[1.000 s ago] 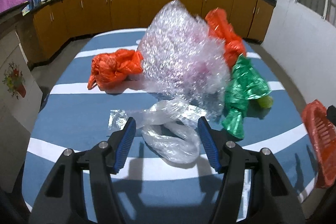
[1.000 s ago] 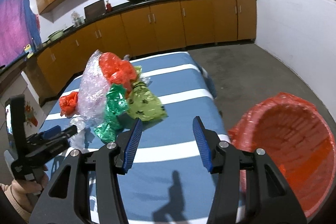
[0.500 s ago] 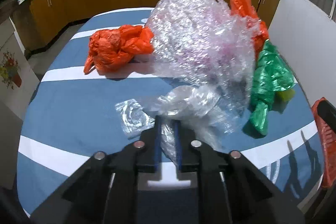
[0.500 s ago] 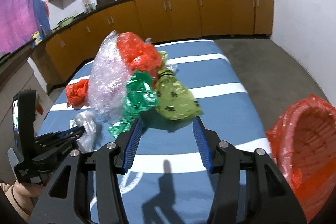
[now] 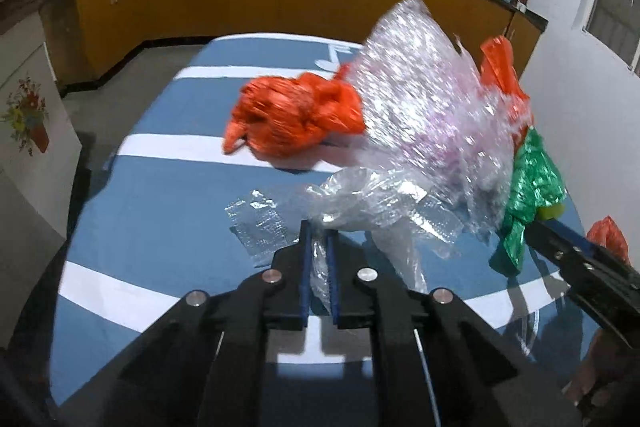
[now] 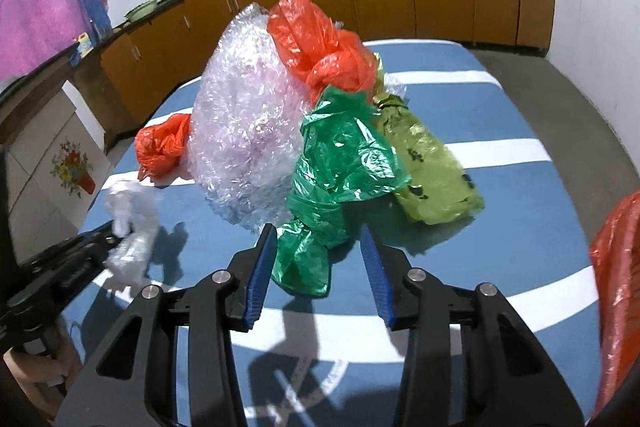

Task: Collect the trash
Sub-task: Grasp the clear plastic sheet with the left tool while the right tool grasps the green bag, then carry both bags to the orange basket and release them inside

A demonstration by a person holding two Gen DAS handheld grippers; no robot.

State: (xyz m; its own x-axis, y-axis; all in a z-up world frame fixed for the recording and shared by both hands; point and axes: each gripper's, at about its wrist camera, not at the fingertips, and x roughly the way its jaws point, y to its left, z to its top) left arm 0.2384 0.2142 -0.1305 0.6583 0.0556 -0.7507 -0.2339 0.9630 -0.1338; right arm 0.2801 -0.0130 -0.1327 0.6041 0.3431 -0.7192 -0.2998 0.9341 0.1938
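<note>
Our left claw (image 5: 319,233) is clenched on a crumpled clear plastic bag (image 5: 360,199), the film pinched between its blue pads at the near side of the blue-and-white striped surface (image 5: 160,195). Our right claw (image 6: 319,233) has just been narrowing but is not yet gripping — the tail of a green plastic bag (image 6: 336,179) lies between its pads, apparently untouched.

Only the left wrist view shows the flat scrap of clear film (image 5: 258,223) beside the pinched bag, and the right claw's arm entering at the picture's right edge. Only the right wrist view shows the yellow-green bag (image 6: 432,171) behind the green one, and the red-lined bin (image 6: 616,291) past the surface's right edge. Both show the tall heap of bubble wrap (image 6: 244,123) and two orange bags — one (image 5: 296,119) left of the heap, one (image 6: 320,47) up against its top.

The green bag's long axis runs from the right claw away toward the heap, narrow end nearest us.
</note>
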